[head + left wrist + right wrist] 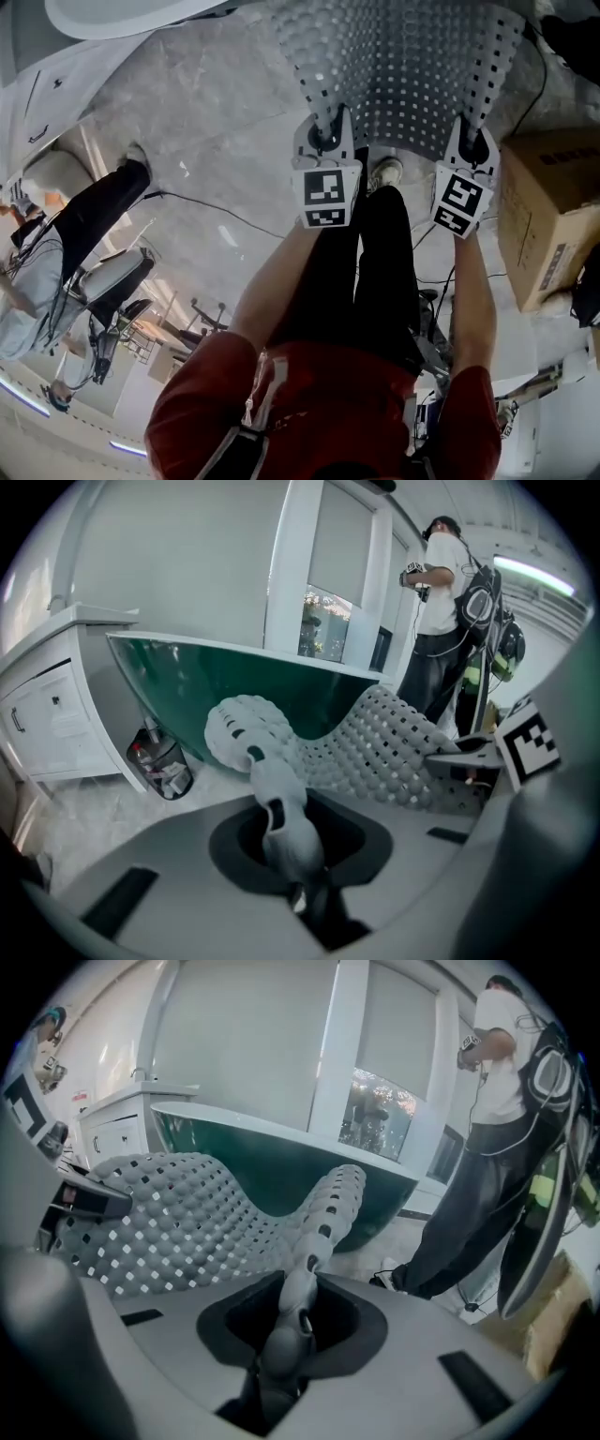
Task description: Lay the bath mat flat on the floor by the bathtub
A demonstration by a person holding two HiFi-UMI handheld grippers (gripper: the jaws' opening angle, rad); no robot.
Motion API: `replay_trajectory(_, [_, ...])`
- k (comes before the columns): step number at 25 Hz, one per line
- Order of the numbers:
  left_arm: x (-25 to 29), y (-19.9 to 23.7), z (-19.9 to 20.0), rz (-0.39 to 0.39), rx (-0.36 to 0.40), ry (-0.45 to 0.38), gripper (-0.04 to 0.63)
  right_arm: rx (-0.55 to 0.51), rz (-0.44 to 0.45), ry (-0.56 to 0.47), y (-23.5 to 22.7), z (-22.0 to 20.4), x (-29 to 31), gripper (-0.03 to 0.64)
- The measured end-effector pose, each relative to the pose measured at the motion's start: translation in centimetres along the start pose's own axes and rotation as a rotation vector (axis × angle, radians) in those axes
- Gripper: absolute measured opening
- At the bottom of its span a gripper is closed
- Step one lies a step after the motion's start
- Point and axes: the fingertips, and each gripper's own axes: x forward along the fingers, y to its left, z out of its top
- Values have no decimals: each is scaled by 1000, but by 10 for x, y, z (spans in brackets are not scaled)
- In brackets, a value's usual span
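**Bath mat**: grey, knobbly, pierced with square holes. It is hanging in the air just in front of the bathtub and is not yet lying on the floor. It is sagging in the middle between its two gripped ends, with the edge curling over at each grip.

**Left gripper**: its jaws are pinching a bunched fold of the mat's edge, close together with the fold pressed between them. It is facing the bathtub's dark green wall.

**Right gripper**: its jaws are likewise clamping a rolled fold at the mat's other end. It is pointing at the same side of the bathtub.

**Bathtub**: white-rimmed and freestanding.

**Cabinet**: white, and standing beside one end of the bathtub.

**Waste bin**: sitting on the floor under that end of the bathtub, between it and the cabinet.

**Cardboard box**: resting on the floor, well apart from the bathtub.

**Second person**: standing past the bathtub's far end, wearing a white top and dark trousers.
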Motion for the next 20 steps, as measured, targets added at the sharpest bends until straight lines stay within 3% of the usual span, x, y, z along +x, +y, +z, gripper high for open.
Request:
replay_trajectory(8, [60,22,-34,-1,2,31,51,-13,14,19,15,-22,66,75])
replay_trajectory(20, [166,46,-121,26,-42,25,49,-59,56,12,28,-97,177,77])
